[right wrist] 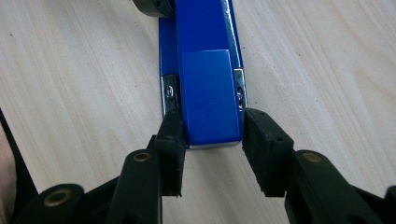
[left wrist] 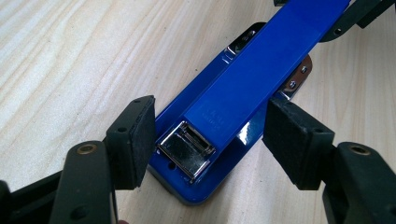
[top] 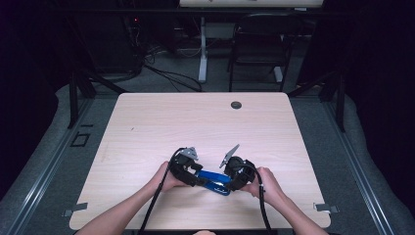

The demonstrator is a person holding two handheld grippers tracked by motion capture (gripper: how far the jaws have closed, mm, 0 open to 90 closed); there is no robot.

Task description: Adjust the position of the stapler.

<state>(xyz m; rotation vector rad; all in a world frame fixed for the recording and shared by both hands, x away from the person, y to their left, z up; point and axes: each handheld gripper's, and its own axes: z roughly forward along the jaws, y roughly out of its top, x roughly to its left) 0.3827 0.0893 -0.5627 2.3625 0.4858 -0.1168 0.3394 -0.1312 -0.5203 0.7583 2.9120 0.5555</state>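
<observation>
- A blue stapler (top: 214, 179) lies flat on the near middle of the pale wooden table (top: 147, 122), lengthwise left to right between the two hands.
- In the left gripper view its metal stapling end (left wrist: 187, 149) sits between the pads; the left gripper (left wrist: 210, 147) stands partly open, each pad just clear of the stapler's sides.
- The right gripper (right wrist: 210, 149) straddles the hinge end; its pads press against both sides of the blue body, holding it.
- In the high view, the left hand (top: 166, 178) and right hand (top: 266, 181) come in from the near edge, cables trailing back.
- A small dark grommet (top: 236, 105) sits far, near the table's far edge.
</observation>
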